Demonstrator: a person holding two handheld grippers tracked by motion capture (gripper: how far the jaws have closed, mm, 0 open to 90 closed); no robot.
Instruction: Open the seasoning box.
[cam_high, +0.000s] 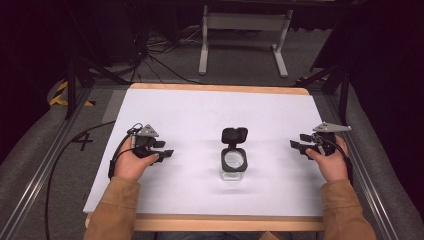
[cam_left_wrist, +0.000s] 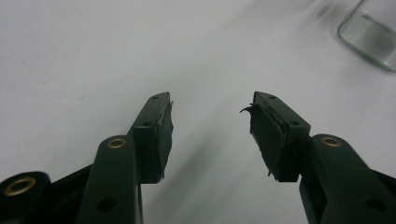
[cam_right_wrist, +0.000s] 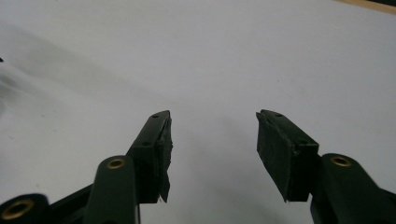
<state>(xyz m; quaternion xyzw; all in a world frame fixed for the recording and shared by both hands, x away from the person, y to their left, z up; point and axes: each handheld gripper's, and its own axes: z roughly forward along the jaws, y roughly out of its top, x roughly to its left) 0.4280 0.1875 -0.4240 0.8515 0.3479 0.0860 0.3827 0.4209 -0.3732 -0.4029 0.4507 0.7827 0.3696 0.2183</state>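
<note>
Fingers of the left gripper (cam_high: 167, 149) and right gripper (cam_high: 294, 141) stand wide and empty, flanking the glass jar (cam_high: 233, 165) mid-bench (cam_high: 190, 110), its black lid (cam_high: 234, 134) flipped open, seemingly released.

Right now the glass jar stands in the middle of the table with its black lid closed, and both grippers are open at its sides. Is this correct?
Not quite: the jar has its lid flipped open, as the high view shows. The rest holds: left gripper and right gripper are open beside it.
</note>
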